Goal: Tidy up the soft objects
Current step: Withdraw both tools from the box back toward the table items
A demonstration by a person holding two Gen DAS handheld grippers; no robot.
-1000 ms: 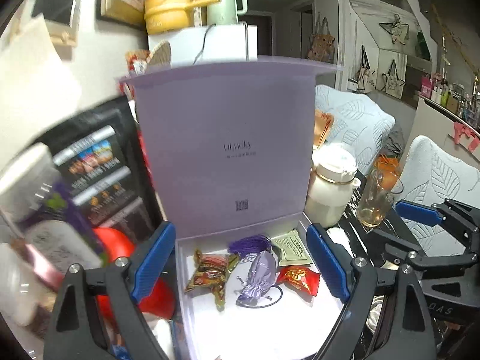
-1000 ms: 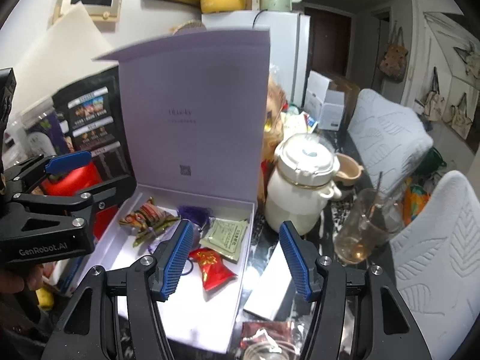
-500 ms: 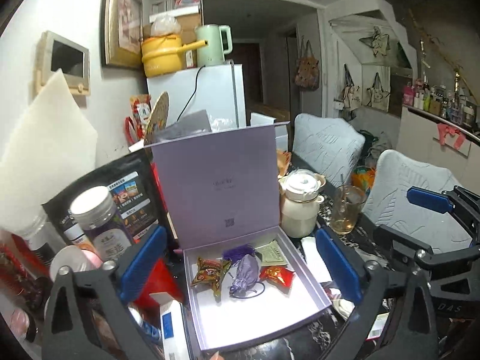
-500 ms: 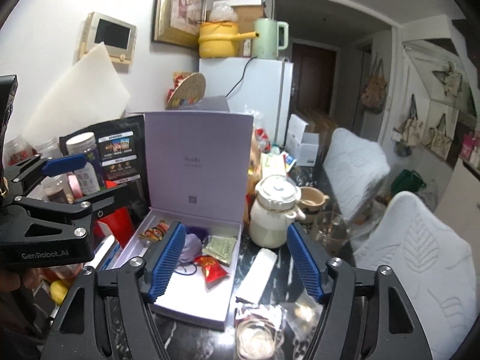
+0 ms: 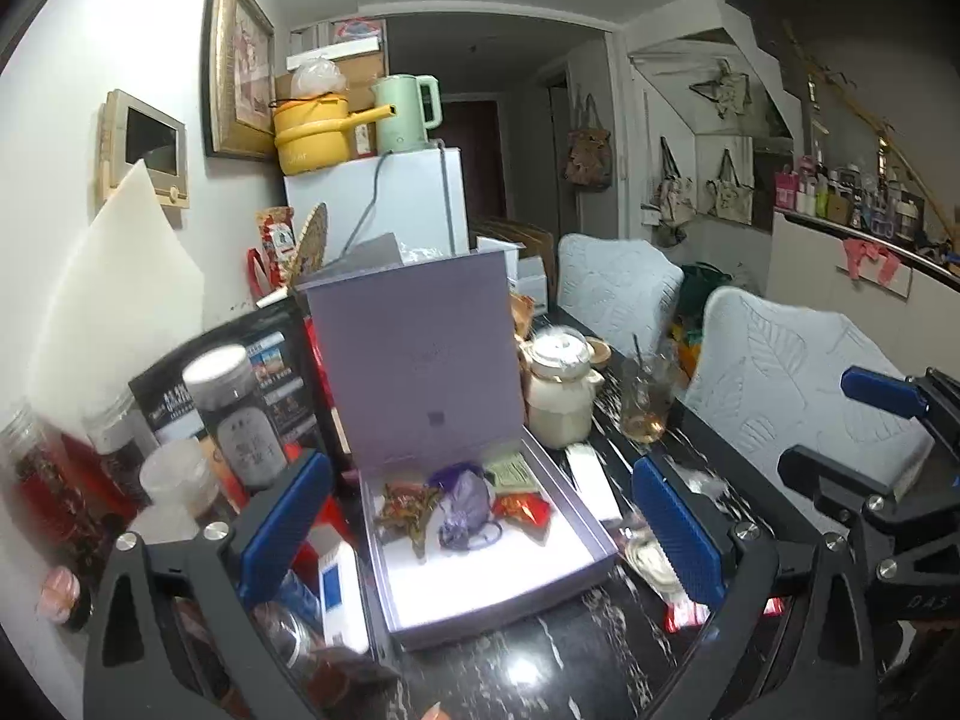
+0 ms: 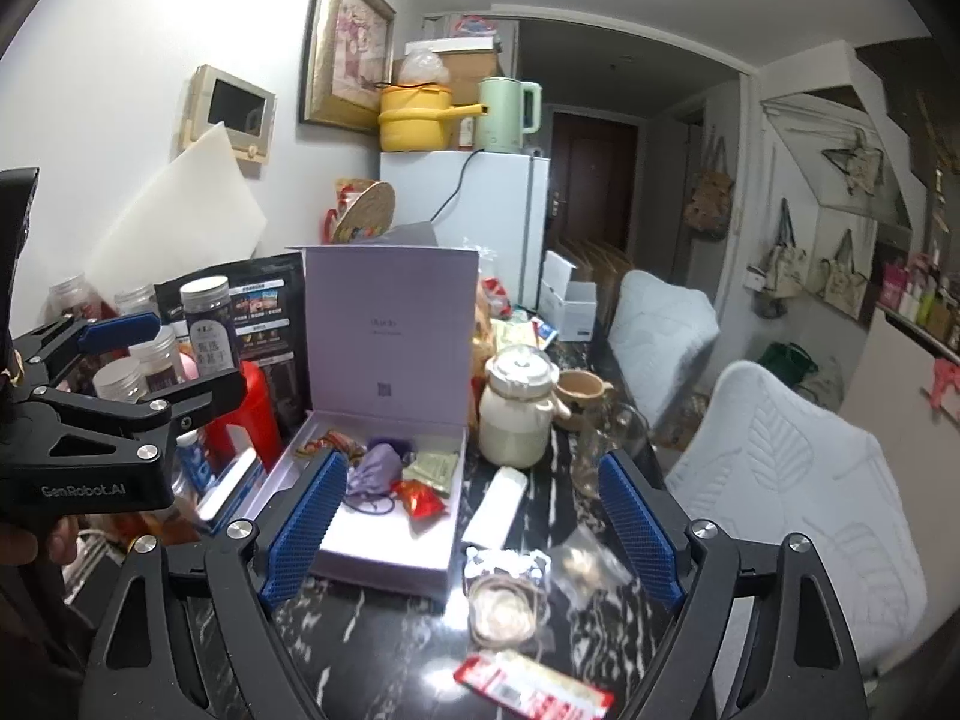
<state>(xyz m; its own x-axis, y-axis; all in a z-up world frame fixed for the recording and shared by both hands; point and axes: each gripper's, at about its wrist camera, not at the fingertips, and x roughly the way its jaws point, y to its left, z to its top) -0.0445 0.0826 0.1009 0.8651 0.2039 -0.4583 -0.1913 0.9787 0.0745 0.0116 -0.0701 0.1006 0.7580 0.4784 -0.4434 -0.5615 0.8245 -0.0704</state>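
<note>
Bench (image 6: 384, 648): glossy black stone, white veins.
Box (image 5: 420, 360): matt lilac card, smooth.
Pouch (image 5: 462, 507): soft purple cloth, gathered.
Red packet (image 5: 522, 509): shiny crinkled foil.
My left claw (image 5: 477, 525): ribbed blue pads (image 5: 282, 522), matt black frame.
Jar (image 6: 517, 414): smooth cream glaze.

Lettering on the box lid (image 6: 387, 324) is too small to read.
</note>
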